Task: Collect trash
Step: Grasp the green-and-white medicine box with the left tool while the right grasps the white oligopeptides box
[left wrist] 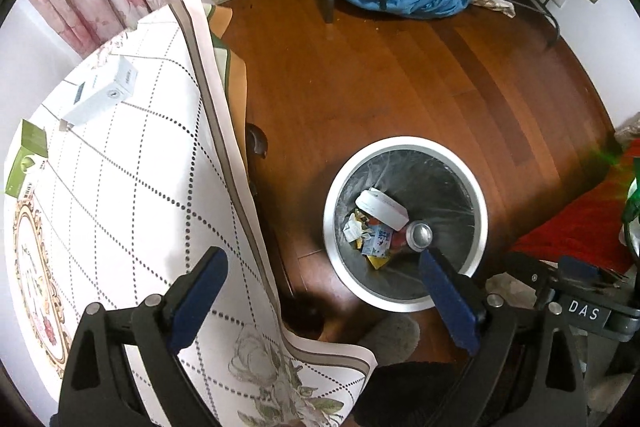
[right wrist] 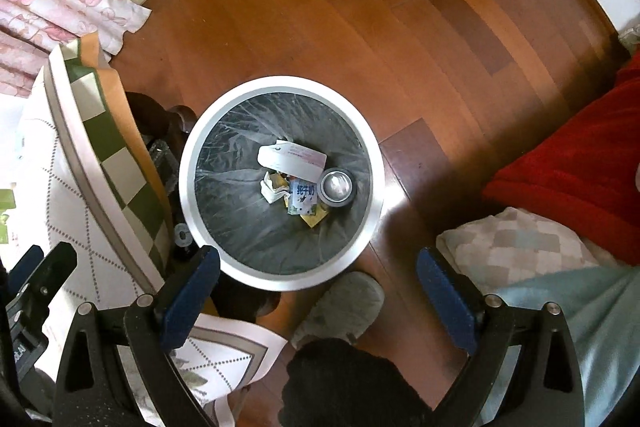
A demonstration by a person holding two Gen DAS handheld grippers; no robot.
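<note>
Both tongs are wide open and empty. My right gripper (right wrist: 318,291) hangs over the bin (right wrist: 192,195), which stands on the wood floor (right wrist: 400,47) just beside the table (right wrist: 72,211) edge. In the bin: a white box (right wrist: 292,159), a can (right wrist: 338,185) standing on end with its round end facing up, a milk carton (right wrist: 304,197) and paper scraps (right wrist: 274,189). So part of the trash is already collected. My left gripper (left wrist: 324,287) straddles the table edge: left finger over the cloth, right finger over the bin rim (left wrist: 478,203). Trash left to pick, as I judge it: a white carton (left wrist: 102,91) and a green carton (left wrist: 26,163), both lying on the tablecloth (left wrist: 120,207) at its far left side, well apart from the bin. From the left gripper they sit ahead and to the left; the white one is farther, the green one hugs the left edge. The white carton's long axis runs diagonally, lower-left to upper-right in the left wrist view, so the fingers need to turn to close across its short side. The left hand is clearly nearer; in the right wrist view only a green sliver shows at the left edge, and I can't tell what it is. I'd go for the white carton with the left and keep the right parked over the bin. Risk: the carton looks light and smooth, so it could skid on the cloth if the fingers land off-centre.
</note>
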